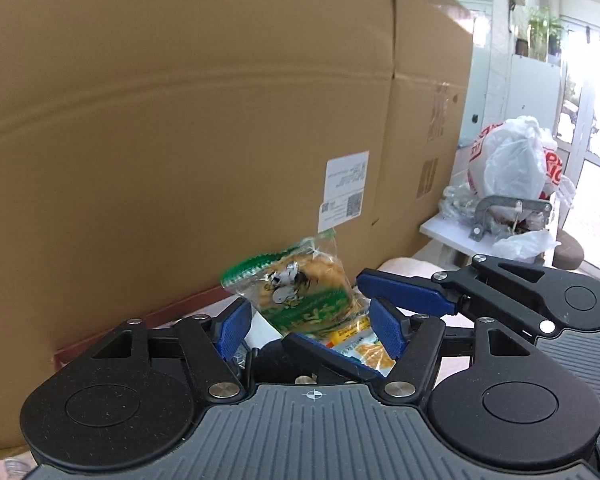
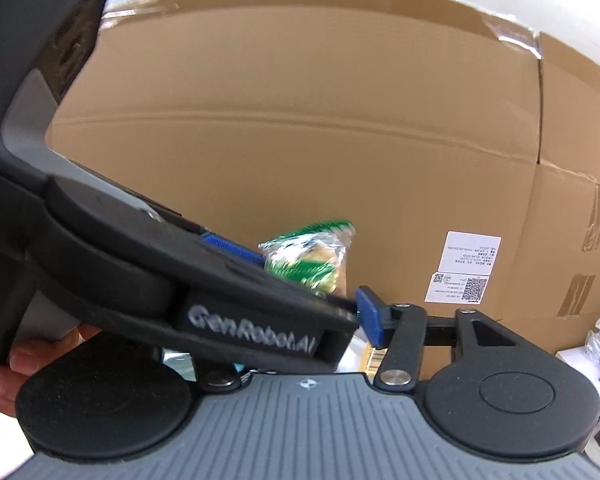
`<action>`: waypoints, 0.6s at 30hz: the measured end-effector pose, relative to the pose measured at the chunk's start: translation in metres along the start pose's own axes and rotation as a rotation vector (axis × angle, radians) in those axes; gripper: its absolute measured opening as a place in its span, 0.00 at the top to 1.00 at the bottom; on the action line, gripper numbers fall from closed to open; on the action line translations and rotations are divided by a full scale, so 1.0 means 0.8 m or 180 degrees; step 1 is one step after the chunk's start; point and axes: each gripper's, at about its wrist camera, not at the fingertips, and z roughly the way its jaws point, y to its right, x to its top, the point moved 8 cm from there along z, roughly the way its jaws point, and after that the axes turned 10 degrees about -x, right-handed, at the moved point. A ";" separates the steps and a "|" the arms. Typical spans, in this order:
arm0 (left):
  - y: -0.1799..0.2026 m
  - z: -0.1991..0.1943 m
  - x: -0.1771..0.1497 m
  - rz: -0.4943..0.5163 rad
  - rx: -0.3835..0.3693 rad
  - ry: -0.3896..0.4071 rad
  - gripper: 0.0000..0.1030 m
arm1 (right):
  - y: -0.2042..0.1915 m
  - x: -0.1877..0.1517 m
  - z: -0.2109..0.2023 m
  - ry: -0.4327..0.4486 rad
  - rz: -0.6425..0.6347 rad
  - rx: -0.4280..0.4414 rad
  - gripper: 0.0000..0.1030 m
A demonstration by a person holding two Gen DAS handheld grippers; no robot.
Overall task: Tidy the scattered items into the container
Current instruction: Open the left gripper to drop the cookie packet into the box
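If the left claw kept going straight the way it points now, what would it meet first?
Probably the green snack packet, which already sits between the left claw's blue fingers. Beyond it stands the large cardboard box, the next thing in line, though depth is hard to judge.

So most of what I'm looking at is a huge brown cardboard box (image 1: 220, 120) filling the left and centre of the frame, with a white shipping label (image 1: 344, 192) stuck low on its right side. Off at the right edge there's a white table (image 1: 444, 228) with a lumpy white plastic bag (image 1: 512, 160) and a grey metal clamp thing (image 1: 496, 212) on it. Behind that, upper right, bright daylight pours through glass doors (image 1: 588, 128), and a potted plant (image 1: 540, 28) sits up high.
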 end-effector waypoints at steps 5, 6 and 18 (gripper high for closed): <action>-0.022 0.041 -0.006 -0.0100 -0.0002 -0.0115 0.32 | 0.008 -0.021 0.034 -0.0137 0.0031 0.0052 0.45; -0.027 0.045 -0.007 -0.0112 0.0029 -0.0115 0.30 | 0.010 -0.024 0.041 -0.0160 0.0058 0.0061 0.45; -0.057 0.018 -0.002 -0.0204 0.0211 0.0141 0.00 | 0.034 -0.038 0.053 -0.0145 0.0256 -0.0193 0.13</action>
